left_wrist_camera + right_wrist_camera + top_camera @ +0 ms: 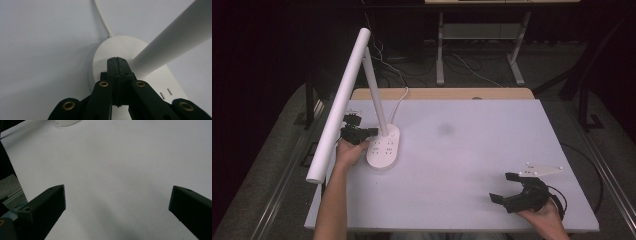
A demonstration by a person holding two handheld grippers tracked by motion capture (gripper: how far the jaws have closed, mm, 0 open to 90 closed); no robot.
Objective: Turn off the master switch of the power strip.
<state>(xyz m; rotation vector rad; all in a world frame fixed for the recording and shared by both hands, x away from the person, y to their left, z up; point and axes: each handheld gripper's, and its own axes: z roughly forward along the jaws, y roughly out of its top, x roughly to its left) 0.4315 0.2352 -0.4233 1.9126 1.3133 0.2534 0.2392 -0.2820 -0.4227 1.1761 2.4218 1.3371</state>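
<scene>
A white desk lamp stands at the table's left: an oval base (383, 148), a slanted post (375, 87) and a long tube head (341, 102) that reaches over the left edge. My left gripper (372, 132) is shut with nothing between its jaws. Its tips are at the base's left rear, beside the foot of the post. In the left gripper view the joined tips (116, 60) lie over the base (120, 46), just left of the post (172, 41); contact is unclear. My right gripper (503, 187) rests open at the front right, over bare table (118, 192).
The lamp's white cable (102, 17) runs from the base toward the table's back edge (442, 93). Small button marks (166, 93) sit on the base's near end. The white tabletop (462, 150) lies between the two hands. Dark floor and desk legs (440, 50) lie beyond.
</scene>
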